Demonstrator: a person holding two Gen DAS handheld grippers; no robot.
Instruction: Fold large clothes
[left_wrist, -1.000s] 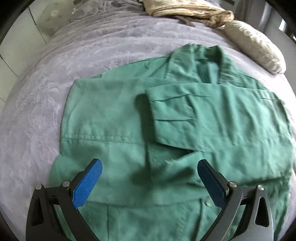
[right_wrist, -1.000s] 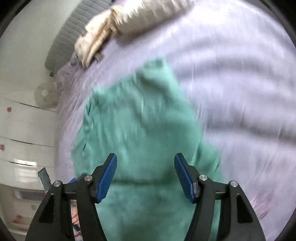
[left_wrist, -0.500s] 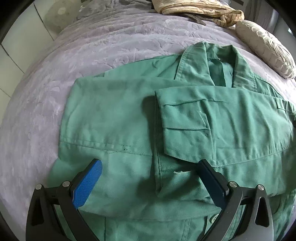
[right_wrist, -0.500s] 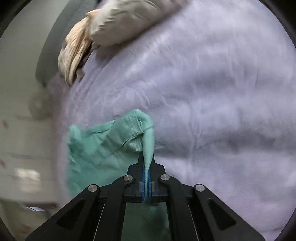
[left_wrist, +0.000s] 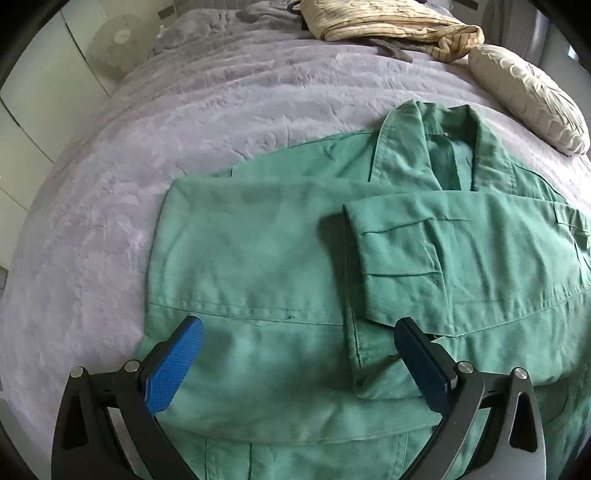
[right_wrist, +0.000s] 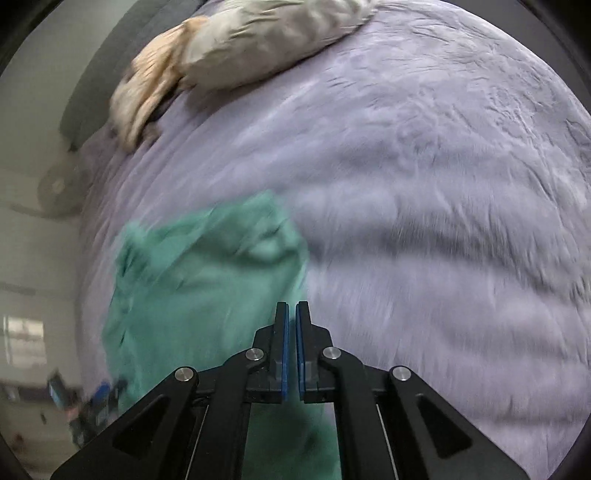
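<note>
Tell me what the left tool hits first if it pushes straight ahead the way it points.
Most likely the green jacket: the open left tool points at its folded body near the sleeve cuff. Depth is unclear.

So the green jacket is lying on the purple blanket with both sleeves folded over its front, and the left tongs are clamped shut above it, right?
Not quite. The left wrist view shows the left tongs wide open above the green jacket. The purple blanket and folded sleeves are right.
</note>
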